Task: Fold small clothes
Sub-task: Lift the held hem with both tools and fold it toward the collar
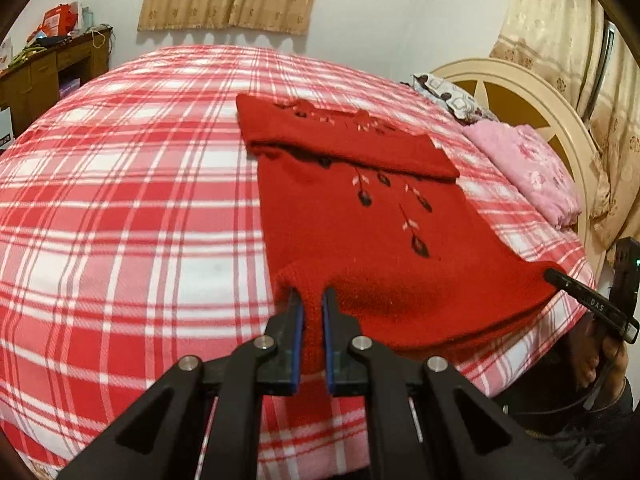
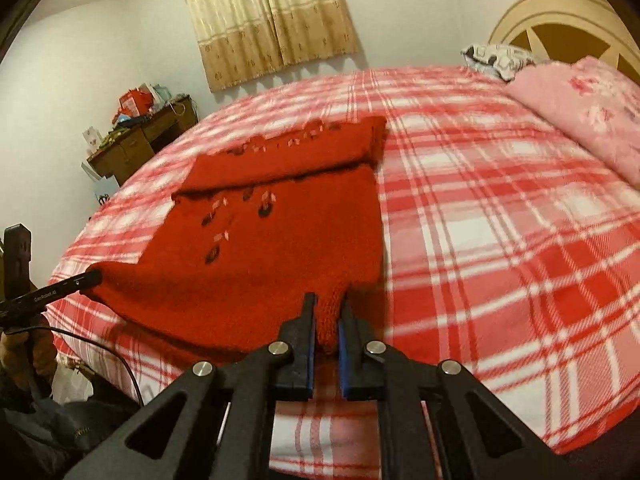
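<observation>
Red knitted sweater (image 1: 360,232) with dark embroidered leaf sprigs lies on the red-and-white plaid bedspread (image 1: 132,208), stretching away ahead of both tools, its far part folded back over itself. The left gripper (image 1: 312,300) is clenched on the near corner of the knit, blue-padded fingers (image 1: 297,332) pinching a tuck of fabric between them. The right gripper (image 2: 327,312) likewise clamps the other near corner, lifting that edge slightly off the bedspread. From the left tool, the right gripper shows at far right (image 1: 592,304). A pink flowered folded blanket (image 2: 584,116) sits ahead and to the right of the right tool, against the cream headboard (image 2: 560,16).
</observation>
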`<action>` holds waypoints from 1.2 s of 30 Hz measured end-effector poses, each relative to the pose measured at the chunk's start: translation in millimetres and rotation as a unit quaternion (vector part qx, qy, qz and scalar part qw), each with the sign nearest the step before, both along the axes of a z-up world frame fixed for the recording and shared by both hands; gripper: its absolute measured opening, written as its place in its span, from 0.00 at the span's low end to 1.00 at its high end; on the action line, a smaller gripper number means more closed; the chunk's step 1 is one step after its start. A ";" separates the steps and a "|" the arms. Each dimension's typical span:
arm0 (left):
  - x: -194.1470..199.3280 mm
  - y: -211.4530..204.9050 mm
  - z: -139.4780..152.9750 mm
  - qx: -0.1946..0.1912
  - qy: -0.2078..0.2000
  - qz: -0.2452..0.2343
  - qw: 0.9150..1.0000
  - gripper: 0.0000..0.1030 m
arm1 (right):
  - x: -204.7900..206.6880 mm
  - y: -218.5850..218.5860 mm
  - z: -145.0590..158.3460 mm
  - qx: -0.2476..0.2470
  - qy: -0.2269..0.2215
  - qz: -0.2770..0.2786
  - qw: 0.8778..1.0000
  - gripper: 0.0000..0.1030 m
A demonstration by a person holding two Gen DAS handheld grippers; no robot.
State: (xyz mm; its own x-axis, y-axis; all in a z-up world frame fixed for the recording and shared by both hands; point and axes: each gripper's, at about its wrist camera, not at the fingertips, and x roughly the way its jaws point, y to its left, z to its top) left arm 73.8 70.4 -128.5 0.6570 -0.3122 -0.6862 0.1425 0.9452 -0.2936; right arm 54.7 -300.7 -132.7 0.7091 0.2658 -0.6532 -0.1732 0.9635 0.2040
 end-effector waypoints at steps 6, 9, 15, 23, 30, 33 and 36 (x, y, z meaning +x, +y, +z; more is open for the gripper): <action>18.8 2.4 14.9 -0.022 -0.011 0.000 1.000 0.08 | 18.2 -2.5 23.0 0.010 -0.032 -0.008 0.999 0.08; 24.5 1.9 23.4 -0.025 -0.024 0.001 0.999 0.08 | 25.5 0.1 32.8 0.013 -0.045 -0.007 0.999 0.08; 37.2 6.6 36.1 -0.029 -0.041 0.009 0.999 0.08 | 40.9 7.7 51.7 0.011 -0.074 0.000 0.997 0.08; 61.5 18.4 55.3 -0.030 -0.063 0.027 0.997 0.08 | 68.3 14.9 80.1 0.004 -0.107 0.009 0.994 0.08; 90.0 19.0 73.1 -0.024 -0.085 0.035 0.996 0.08 | 104.5 20.8 102.3 0.008 -0.121 0.013 0.993 0.08; 107.6 21.1 78.2 -0.026 -0.088 0.041 0.995 0.08 | 121.8 23.9 108.9 0.007 -0.124 0.014 0.992 0.08; 124.2 22.9 82.9 -0.021 -0.091 0.047 0.995 0.08 | 138.6 28.3 114.3 0.004 -0.127 0.014 0.992 0.08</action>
